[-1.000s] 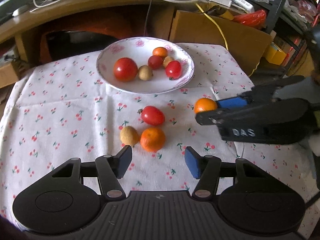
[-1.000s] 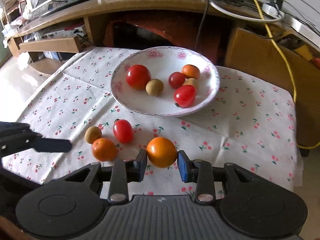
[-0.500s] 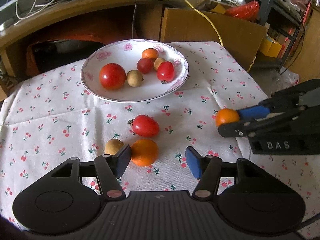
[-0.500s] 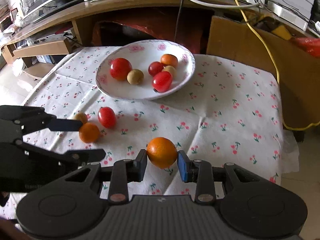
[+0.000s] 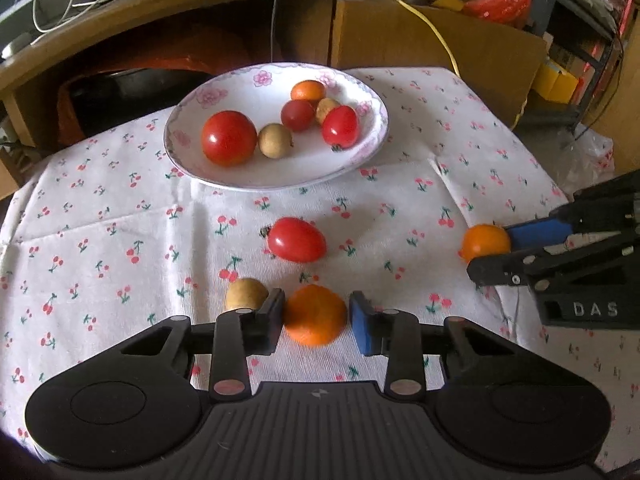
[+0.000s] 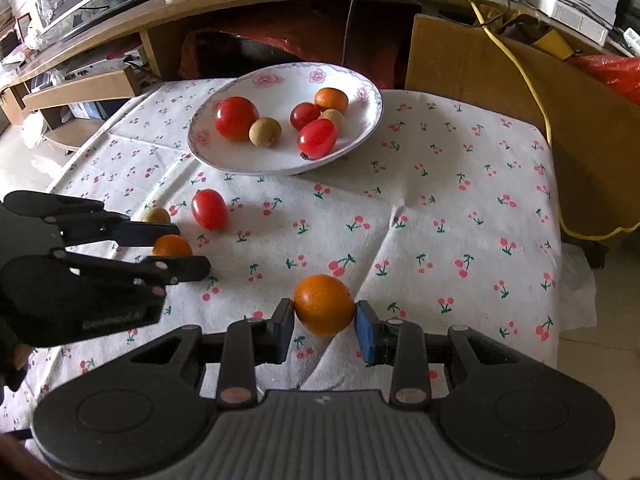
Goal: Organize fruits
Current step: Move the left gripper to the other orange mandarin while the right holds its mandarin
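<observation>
Longan [image 5: 246, 293] half hidden behind left claw [image 5: 316, 317] | claw closing round tangerine [image 5: 315, 314]

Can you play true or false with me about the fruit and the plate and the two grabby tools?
1. The right tool is holding an orange. True.
2. The plate has nothing on it. False: it holds six fruits, among them a big red tomato.
3. The left tool has a small orange between its fingers. True; its jaws have just been closing around it.
4. The loose red tomato lies on the plate. False: it lies on the cherry-print cloth, in front of the plate.
5. A banana lies beside the brown fruit. False: no banana is anywhere; that fruit sits just outside the left tool's finger.
</observation>
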A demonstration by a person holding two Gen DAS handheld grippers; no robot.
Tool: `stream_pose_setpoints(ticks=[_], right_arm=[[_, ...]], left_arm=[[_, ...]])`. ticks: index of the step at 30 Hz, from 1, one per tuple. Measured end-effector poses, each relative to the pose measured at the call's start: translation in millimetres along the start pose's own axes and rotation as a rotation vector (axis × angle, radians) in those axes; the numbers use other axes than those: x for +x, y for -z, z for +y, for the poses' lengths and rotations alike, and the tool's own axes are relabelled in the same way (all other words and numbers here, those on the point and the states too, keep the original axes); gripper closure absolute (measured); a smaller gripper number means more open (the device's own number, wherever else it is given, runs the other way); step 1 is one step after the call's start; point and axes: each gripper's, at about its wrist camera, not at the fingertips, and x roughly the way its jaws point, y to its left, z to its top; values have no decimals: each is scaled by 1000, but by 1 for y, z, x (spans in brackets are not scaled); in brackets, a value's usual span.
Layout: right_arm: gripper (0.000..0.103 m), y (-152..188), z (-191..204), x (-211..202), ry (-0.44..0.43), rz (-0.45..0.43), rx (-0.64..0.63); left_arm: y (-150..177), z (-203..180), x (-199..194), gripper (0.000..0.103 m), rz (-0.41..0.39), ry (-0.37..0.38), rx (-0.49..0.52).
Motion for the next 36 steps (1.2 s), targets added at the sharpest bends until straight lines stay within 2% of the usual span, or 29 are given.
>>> stream_pose_setpoints(ticks=[7,19,25,30,36], right_arm=[[70,13,4,-11,-9,-5,-7],[70,50,33,-27,14,32,-65],[70,55,34,-27,18,40,-69],[66,56,35,-24,19,52,-80],[65,59,26,-32,3,66,-43]], left_arm=[[20,-2,-22,62,38,1,-2],[41,-16,-34,58,56,7,49],[42,-16,-34,52,61,16,46],[45,-17,-37,43,65,17,51],[44,-11,-57,36,37,25,18]])
